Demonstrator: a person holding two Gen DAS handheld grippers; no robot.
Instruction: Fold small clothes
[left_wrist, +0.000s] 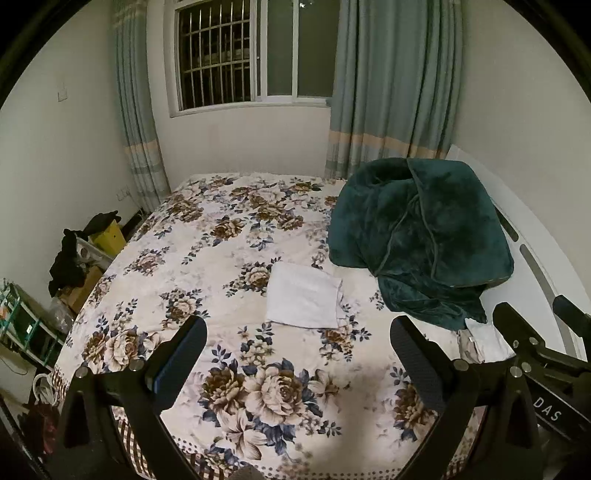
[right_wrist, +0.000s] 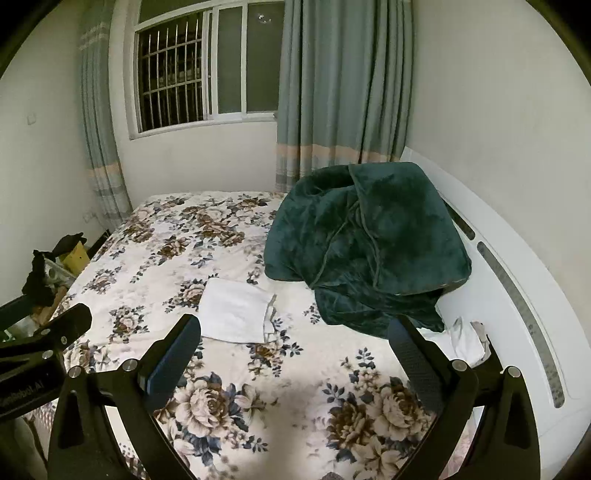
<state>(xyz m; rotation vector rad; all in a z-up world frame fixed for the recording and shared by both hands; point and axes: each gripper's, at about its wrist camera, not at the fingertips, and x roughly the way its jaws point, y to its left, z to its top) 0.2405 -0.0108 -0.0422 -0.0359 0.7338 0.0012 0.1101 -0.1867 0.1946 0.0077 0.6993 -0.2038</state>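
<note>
A small white garment (left_wrist: 303, 296) lies folded flat in a rectangle on the floral bedspread (left_wrist: 229, 236), near the middle of the bed; it also shows in the right wrist view (right_wrist: 236, 314). My left gripper (left_wrist: 298, 332) is open and empty, held above the bed's near part, short of the garment. My right gripper (right_wrist: 294, 334) is open and empty, just short of the garment and to its right. A second crumpled pale cloth (left_wrist: 484, 341) lies at the bed's right edge below the green blanket, also in the right wrist view (right_wrist: 467, 338).
A bulky dark green blanket (left_wrist: 417, 236) is heaped at the right by the white headboard (right_wrist: 517, 295). Boxes and dark clothes (left_wrist: 79, 258) stand on the floor left of the bed. A window and curtains (left_wrist: 391, 85) are behind.
</note>
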